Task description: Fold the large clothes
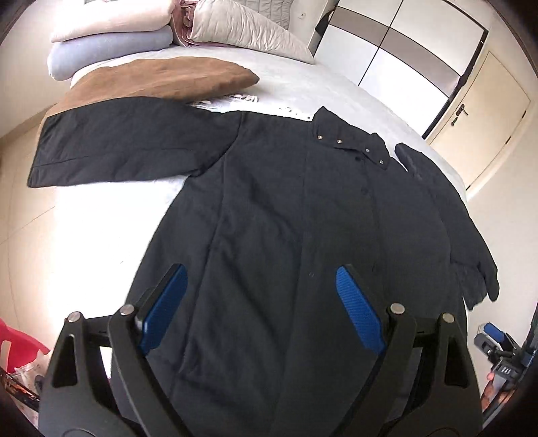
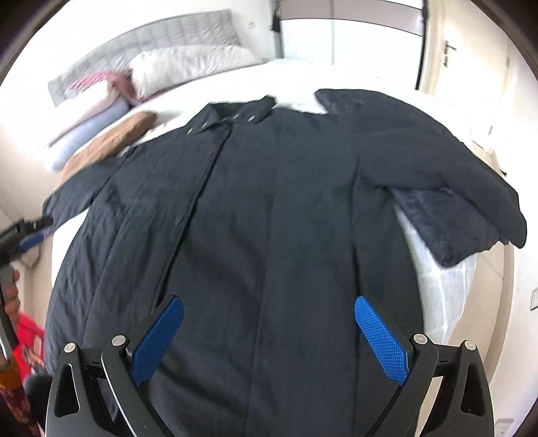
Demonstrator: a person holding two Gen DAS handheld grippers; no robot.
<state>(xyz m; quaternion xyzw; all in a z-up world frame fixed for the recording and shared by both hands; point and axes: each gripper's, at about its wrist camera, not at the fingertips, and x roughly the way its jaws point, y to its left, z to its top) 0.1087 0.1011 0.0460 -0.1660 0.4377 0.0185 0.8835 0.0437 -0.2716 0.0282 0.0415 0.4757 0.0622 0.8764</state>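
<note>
Since the dark coat (image 1: pixel 302 215) lies spread flat, front up, on the bed (image 1: pixel 319 90) straight ahead of both tongs, it looks ready for a first fold

- Handling, by judgement: padded, quilted cloth; soft and limp, bulky rather than heavy, probably a bit slick. It will sag and slide if lifted by one point. Best holds: sleeve cuff, shoulder seam, hem corners, pinching through the full thickness
- Left tongs (image 1: pixel 260 285): wide open, nothing held, hovering above the coat's lower body
- Right tongs (image 2: pixel 269 319): wide open too, empty, above the lower front
- Left sleeve (image 1: pixel 111 144): far ahead-left of the left tongs, stretched out over the bed's edge
- Right sleeve (image 2: pixel 447 188): ahead-right of the right tongs, drooping off the bed's side; needs bringing in
- Collar (image 1: pixel 349 134) with snaps: farthest ahead
- Around: brown cushion (image 1: pixel 161 77) touching or just beside the left sleeve, may crowd it; folded bedding (image 1: pixel 111 30) and pillow (image 2: pixel 188 65) beyond, well apart
</note>
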